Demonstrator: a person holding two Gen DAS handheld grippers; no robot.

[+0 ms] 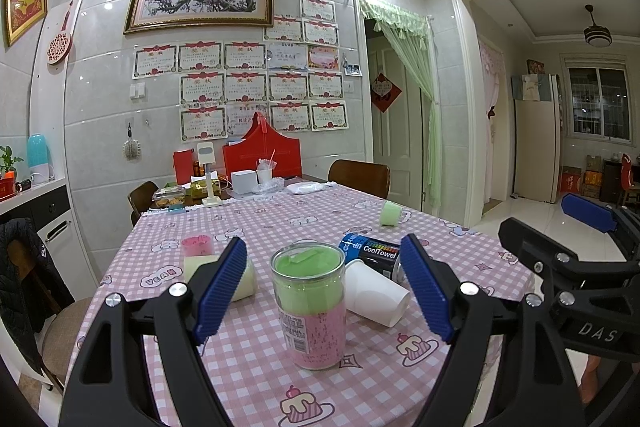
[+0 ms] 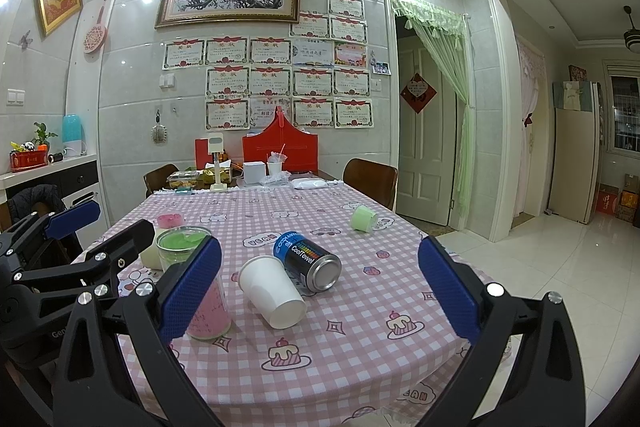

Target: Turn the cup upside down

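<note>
A white paper cup (image 1: 374,293) lies on its side on the pink checked tablecloth (image 1: 256,367), its mouth toward me; it also shows in the right wrist view (image 2: 274,291). My left gripper (image 1: 324,291) is open, its blue pads either side of a clear jar (image 1: 310,303) with green and pink contents, without touching it. My right gripper (image 2: 320,291) is open and empty, with the cup lying between its pads further ahead on the table. The jar (image 2: 200,291) stands just behind its left pad.
A black CoolTowel can (image 2: 308,259) lies on its side touching the cup. A small green cup (image 2: 363,218) lies further back, a pink cup (image 1: 196,245) and a pale cup (image 1: 244,281) at left. Chairs (image 2: 370,181) and clutter (image 2: 256,173) stand at the far table edge.
</note>
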